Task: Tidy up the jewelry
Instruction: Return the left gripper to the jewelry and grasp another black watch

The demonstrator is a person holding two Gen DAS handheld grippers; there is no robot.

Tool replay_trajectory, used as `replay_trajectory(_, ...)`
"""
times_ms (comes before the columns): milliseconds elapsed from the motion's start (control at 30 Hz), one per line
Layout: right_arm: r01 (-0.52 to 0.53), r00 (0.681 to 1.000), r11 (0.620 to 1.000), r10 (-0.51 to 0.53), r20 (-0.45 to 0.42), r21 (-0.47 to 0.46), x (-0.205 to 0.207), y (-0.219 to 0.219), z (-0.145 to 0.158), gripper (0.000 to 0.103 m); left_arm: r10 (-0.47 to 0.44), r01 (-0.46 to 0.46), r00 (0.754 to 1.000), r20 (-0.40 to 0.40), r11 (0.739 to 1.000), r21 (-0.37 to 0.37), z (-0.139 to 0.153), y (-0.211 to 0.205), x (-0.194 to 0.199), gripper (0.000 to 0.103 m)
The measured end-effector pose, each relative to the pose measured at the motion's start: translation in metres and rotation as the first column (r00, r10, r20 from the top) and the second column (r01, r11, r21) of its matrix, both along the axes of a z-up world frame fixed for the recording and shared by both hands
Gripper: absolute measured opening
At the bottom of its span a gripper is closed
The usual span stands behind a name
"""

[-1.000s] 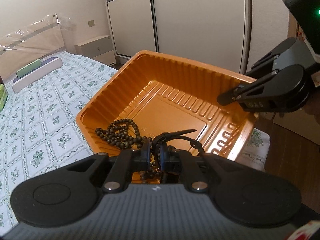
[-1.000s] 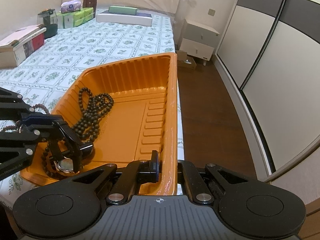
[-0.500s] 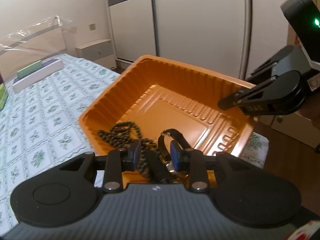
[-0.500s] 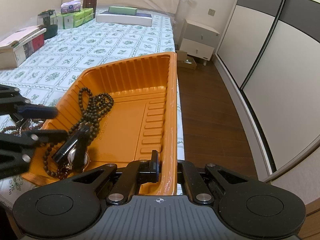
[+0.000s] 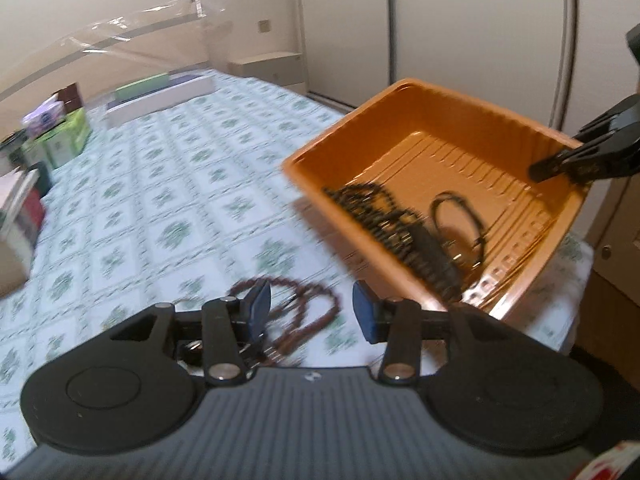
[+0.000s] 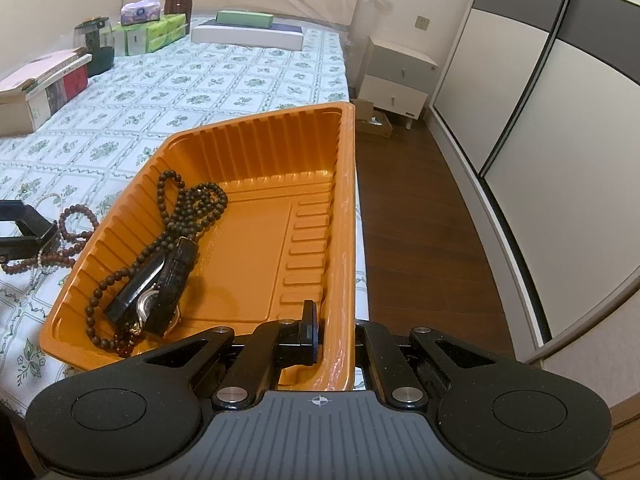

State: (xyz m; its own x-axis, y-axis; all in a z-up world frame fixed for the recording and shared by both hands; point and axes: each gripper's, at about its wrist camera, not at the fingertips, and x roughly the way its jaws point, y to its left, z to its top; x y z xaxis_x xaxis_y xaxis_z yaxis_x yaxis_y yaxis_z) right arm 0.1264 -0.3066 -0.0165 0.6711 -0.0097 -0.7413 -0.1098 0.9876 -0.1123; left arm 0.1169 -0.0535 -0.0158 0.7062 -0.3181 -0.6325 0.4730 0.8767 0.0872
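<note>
Jewelry split btw two spots. Orange ribbed plastic tray (image 6: 256, 216) at bed corner holds dark wooden bead necklace (image 6: 188, 208) and black-strap wristwatch (image 6: 164, 292), both lying against its left wall. Reddish-brown bead strand (image 5: 296, 312) lies loose on green-floral bedsheet (image 5: 160, 200), just beside tray, w/ a pale bead string next to it (small, hard to make out).

Left gripper (image 5: 312, 312): jaws spread wide, nothing held, hovering over the reddish strand. Left view blurred.

Right gripper (image 6: 332, 332): jaws pinched on tray's near rim, one finger inside wall, other outside; steadies tray.

Step in hand, prob.: pick up reddish strand. To do well: come down where loops bunch so jaws catch several beads, not one; close fully before lift; lift high enough to clear tray wall. Right side shd keep rim grip firm so tray doesn't skid on soft sheet.
</note>
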Motion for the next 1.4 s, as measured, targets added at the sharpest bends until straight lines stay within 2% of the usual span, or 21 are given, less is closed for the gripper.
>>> replay_trajectory(200,0.000,1.000,1.000,0.000,0.000,-0.001,-0.001,0.001,0.000,0.004,0.078,-0.078,0.997,-0.001,0.997,-0.004,-0.002,0.031,-0.003,0.054)
replay_trajectory(467,0.000,1.000,1.000,0.000,0.001,-0.003,-0.001,0.001,0.000,0.004,0.176,-0.176,0.984,-0.002,0.984,0.020,-0.010,0.068,-0.008,0.056)
replay_trajectory(567,0.001,1.000,1.000,-0.001,0.000,-0.003,-0.001,0.001,0.000,0.004,0.206,-0.205,0.979,-0.001,0.978,0.031,-0.014,0.079,-0.009,0.062)
replay_trajectory(767,0.001,1.000,1.000,-0.001,0.000,-0.009,0.000,0.002,0.000,0.004,0.236,-0.236,0.972,-0.002,0.971,0.039,-0.020,0.090,-0.008,0.063)
replay_trajectory(967,0.001,1.000,1.000,-0.001,-0.003,-0.014,0.001,0.004,-0.001,0.004,0.237,-0.239,0.971,0.039,0.968,0.078,-0.024,0.087,0.002,0.064)
replay_trajectory(1100,0.004,1.000,1.000,-0.004,-0.004,-0.016,0.001,0.003,-0.001,0.004,0.272,-0.277,0.960,0.070,0.958,0.078,-0.025,0.098,0.019,0.063)
replay_trajectory(1233,0.010,1.000,1.000,-0.010,-0.009,-0.021,0.003,0.003,-0.003,0.004,0.301,-0.306,0.951,0.073,0.949,0.070,-0.030,0.111,0.041,0.053)
replay_trajectory(1400,0.015,1.000,1.000,-0.015,-0.015,-0.018,0.004,0.002,-0.004,0.004,0.289,-0.295,0.955,0.065,0.949,0.112,-0.048,0.123,0.068,0.039)
